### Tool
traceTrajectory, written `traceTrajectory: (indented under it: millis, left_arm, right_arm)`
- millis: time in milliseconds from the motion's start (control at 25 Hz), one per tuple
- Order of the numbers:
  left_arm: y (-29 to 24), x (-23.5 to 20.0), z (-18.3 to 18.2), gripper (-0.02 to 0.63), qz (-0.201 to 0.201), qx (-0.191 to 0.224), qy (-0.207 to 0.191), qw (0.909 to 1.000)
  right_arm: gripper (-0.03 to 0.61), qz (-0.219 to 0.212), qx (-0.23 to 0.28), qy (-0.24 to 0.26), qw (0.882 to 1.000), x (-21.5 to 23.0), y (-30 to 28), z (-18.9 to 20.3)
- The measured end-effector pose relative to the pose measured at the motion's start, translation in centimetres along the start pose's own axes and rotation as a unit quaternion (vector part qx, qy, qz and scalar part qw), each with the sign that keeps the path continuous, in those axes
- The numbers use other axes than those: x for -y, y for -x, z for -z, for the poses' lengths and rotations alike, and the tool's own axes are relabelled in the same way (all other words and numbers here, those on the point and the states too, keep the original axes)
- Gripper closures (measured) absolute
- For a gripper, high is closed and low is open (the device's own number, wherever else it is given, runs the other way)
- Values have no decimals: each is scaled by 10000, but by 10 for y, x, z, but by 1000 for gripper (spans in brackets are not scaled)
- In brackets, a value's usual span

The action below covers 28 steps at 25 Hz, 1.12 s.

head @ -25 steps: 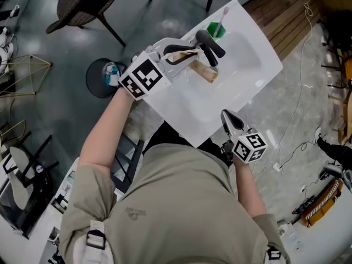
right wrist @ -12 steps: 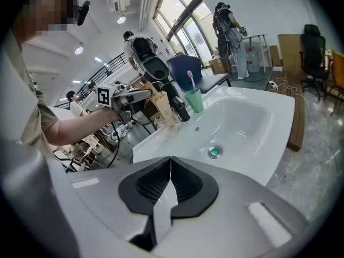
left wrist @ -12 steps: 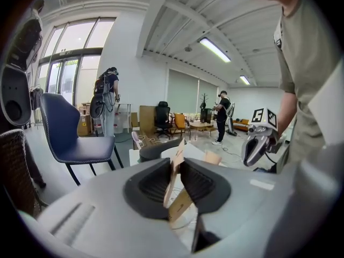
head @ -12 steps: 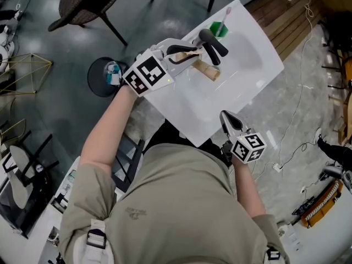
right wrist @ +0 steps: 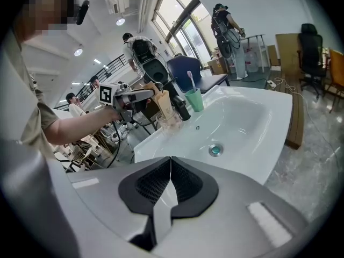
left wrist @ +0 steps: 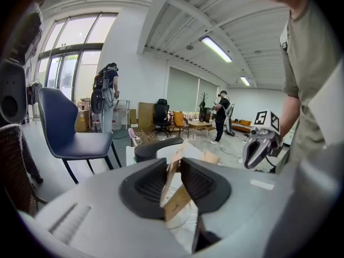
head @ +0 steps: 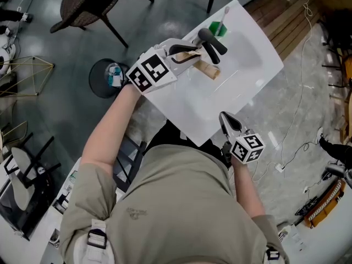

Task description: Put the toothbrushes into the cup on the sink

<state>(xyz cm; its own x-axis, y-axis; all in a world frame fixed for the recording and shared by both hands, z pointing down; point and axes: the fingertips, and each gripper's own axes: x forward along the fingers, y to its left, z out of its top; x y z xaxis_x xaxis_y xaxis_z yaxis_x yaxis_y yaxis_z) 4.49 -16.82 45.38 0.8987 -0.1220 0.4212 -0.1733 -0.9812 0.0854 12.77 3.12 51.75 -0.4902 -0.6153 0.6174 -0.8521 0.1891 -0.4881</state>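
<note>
Toothbrush standing in the green cup at the sink's far corner

A pale pink-headed toothbrush (head: 223, 15) is standing bristles-up, leaning a little, in the green cup (head: 215, 30); the cup is sitting upright on the rim of the white sink (head: 247, 65), just beside the black tap; my left claw (head: 193, 54) is pinching a tan card pack (left wrist: 173, 193) above the sink's near edge.
</note>
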Motion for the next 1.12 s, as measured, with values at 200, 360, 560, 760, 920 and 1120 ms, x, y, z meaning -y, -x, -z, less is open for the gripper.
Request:
traceTrajectory:
  millis: [200, 360, 560, 760, 920, 1120]
  left_arm:
    - [3, 5, 3, 532, 21, -103, -27, 9999]
    - [9, 7, 1, 520, -27, -97, -49, 9999]
    - [19, 14, -3, 511, -35, -57, -83, 9999]
    - [30, 18, -7, 511, -140, 10, -98, 9999]
    - [39, 22, -10, 511, -214, 58, -101, 9997]
    - [48, 28, -8, 511, -288, 73, -57, 9995]
  right_arm:
    - [565, -7, 51, 18, 10000, -1, 1, 0]
    - [565, -41, 51, 36, 10000, -4, 1, 2]
    - [565, -100, 62, 72, 9999, -10, 1, 3]
    - [565, -132, 69, 111, 9998, -14, 1, 6]
    - [565, -155, 101, 150, 9997, -16, 1, 7]
    - [565, -187, 128, 186, 9996, -18, 2, 7]
